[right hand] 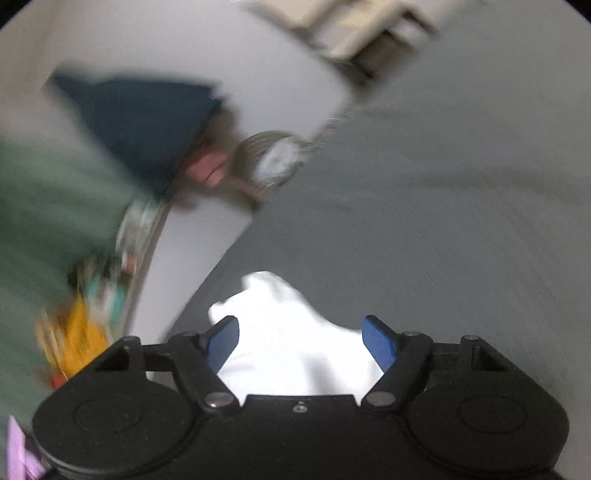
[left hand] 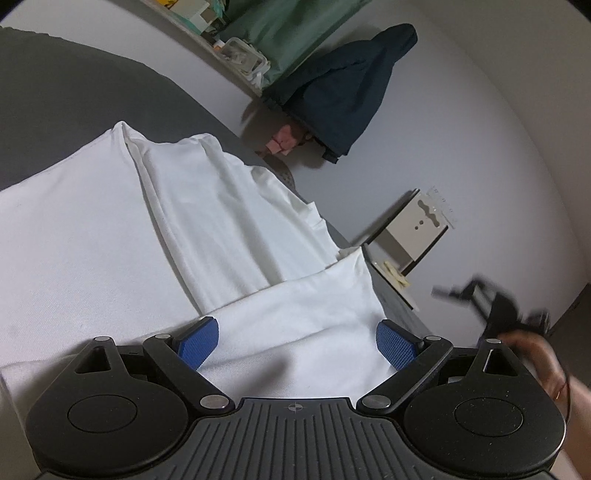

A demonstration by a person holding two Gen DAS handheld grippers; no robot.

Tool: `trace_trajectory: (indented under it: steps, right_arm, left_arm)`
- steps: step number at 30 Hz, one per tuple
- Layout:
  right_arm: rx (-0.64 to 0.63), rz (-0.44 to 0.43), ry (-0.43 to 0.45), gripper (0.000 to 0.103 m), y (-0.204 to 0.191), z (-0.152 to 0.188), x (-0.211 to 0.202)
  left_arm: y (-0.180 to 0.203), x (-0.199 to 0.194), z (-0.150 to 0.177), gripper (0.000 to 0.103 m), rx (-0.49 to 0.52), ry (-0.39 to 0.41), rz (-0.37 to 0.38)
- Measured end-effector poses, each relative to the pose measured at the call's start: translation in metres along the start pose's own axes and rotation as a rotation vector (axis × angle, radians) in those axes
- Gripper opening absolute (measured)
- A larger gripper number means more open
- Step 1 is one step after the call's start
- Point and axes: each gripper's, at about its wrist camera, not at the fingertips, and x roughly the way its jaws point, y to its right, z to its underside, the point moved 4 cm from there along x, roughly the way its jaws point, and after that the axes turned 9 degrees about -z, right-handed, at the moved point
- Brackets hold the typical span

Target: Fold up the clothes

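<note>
A white garment (left hand: 207, 221) lies spread on the grey surface (left hand: 74, 103), with one side folded over its middle and a flap across the near end. My left gripper (left hand: 297, 341) hovers low over that near flap, open, with its blue pads (left hand: 197, 341) wide apart and not pressing on the cloth. My right gripper (left hand: 491, 302), blurred, is off the garment's right edge in a person's hand (left hand: 535, 354). In the blurred right wrist view the right gripper (right hand: 301, 341) stands open, and a bunched corner of the white garment (right hand: 280, 325) shows between its fingers.
A dark blue garment (left hand: 347, 96) and green cloth (left hand: 291, 33) hang on the white wall, beside a cluttered shelf (left hand: 236, 55). A white boxy stand (left hand: 413, 232) sits past the grey surface's right edge. A round pale object (right hand: 273, 158) lies by the wall.
</note>
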Motion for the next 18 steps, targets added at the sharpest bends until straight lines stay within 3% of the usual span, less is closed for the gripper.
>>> trace_trajectory:
  steps: [5, 8, 10, 16, 17, 18]
  right_arm:
    - [-0.580, 0.201, -0.177, 0.074, -0.095, -0.016, 0.097]
    - [-0.807, 0.395, -0.385, 0.074, -0.121, -0.011, 0.168]
    - [-0.849, 0.494, -0.501, 0.074, -0.130, -0.008, 0.202]
    - [-1.122, 0.815, -0.676, 0.071, -0.116, 0.019, 0.257]
    - [-1.127, 0.841, -0.695, 0.064, -0.110, 0.020, 0.263]
    - [-1.132, 0.867, -0.713, 0.047, -0.104, 0.021, 0.269]
  left_arm:
    - [0.002, 0.000, 0.001, 0.095, 0.014, 0.000, -0.012]
    - [0.002, 0.001, 0.001, 0.095, 0.018, 0.000, -0.014]
    - [0.002, 0.002, 0.001, 0.095, 0.021, 0.000, -0.013]
    - [0.002, 0.002, 0.000, 0.095, 0.021, -0.010, -0.014]
    - [0.002, 0.002, -0.001, 0.095, 0.017, -0.012, -0.013]
    - [0.002, 0.002, -0.001, 0.095, 0.014, -0.013, -0.013]
